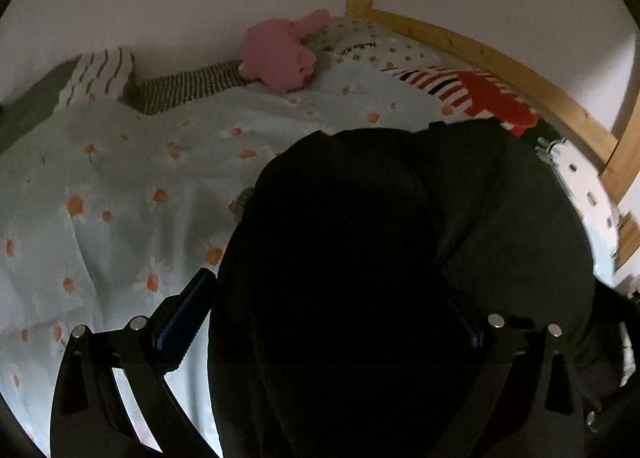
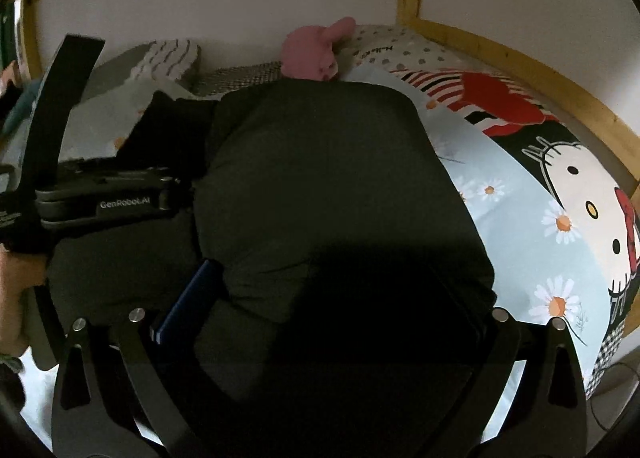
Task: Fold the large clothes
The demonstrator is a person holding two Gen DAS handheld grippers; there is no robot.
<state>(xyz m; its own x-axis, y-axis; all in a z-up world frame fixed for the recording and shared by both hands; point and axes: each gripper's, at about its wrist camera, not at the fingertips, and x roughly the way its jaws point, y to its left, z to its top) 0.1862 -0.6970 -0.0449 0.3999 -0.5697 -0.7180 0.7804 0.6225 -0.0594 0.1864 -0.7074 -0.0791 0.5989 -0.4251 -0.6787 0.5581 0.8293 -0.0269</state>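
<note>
A large black garment (image 1: 400,238) lies bunched on a bed with a pale blue daisy-print cover (image 1: 120,186). In the left wrist view it fills the space between my left gripper's fingers (image 1: 188,310), which stand wide apart, with cloth draped over the gap. My left gripper (image 1: 332,314) looks open around the cloth. In the right wrist view the same garment (image 2: 320,178) covers the gap of my right gripper (image 2: 332,310); its left finger (image 2: 188,298) shows, its right finger is hidden by cloth. The left gripper's body (image 2: 104,198) reaches in from the left.
A pink plush toy (image 1: 280,54) and a dotted pillow (image 1: 372,46) lie at the bed's far end by the wall. A wooden bed frame (image 1: 500,70) runs along the right. A cartoon-cat blanket (image 2: 580,194) lies at right. Striped pillows (image 1: 100,74) are at far left.
</note>
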